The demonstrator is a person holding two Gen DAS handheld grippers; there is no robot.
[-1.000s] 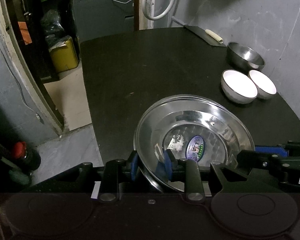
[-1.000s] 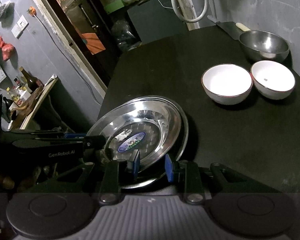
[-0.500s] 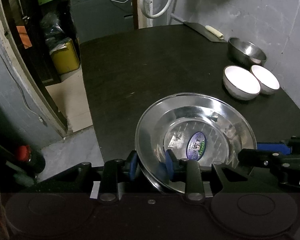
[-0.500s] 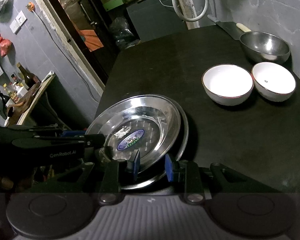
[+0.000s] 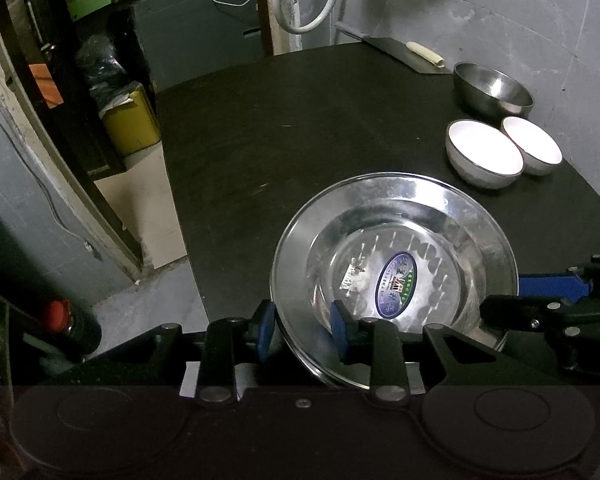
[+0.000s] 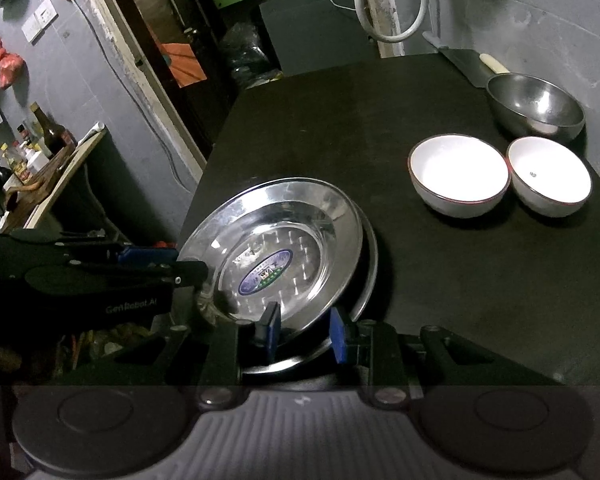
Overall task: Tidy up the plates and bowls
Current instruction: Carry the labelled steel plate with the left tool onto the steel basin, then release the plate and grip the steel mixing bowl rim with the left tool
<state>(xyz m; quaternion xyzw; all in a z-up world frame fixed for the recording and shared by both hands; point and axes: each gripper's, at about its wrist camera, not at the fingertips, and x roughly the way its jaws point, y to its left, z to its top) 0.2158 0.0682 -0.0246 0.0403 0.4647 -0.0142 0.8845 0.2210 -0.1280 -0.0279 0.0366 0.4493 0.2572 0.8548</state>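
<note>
A steel plate (image 5: pixel 440 232) (image 6: pixel 300 216) with an oval sticker is held tilted over a second steel plate (image 6: pixel 370 264) that lies on the black table (image 5: pixel 280 140). My left gripper (image 5: pixel 302 330) is shut on the top plate's near-left rim and also shows in the right wrist view as the left gripper (image 6: pixel 188 260). At the plate's near edge my right gripper (image 6: pixel 303 332) is shut on the rim. In the left wrist view the right gripper (image 5: pixel 500 298) reaches in from the right.
Two white bowls (image 6: pixel 458 168) (image 6: pixel 550 174) sit side by side at the right, with a steel bowl (image 6: pixel 536 104) behind them and a cleaver (image 6: pixel 466 62) at the far corner. The table's left edge drops to the floor, where a yellow bin (image 5: pixel 130 120) stands.
The top plate has tipped up a little more, so its right edge stands further off the lower plate. Both hands have hardly moved.
</note>
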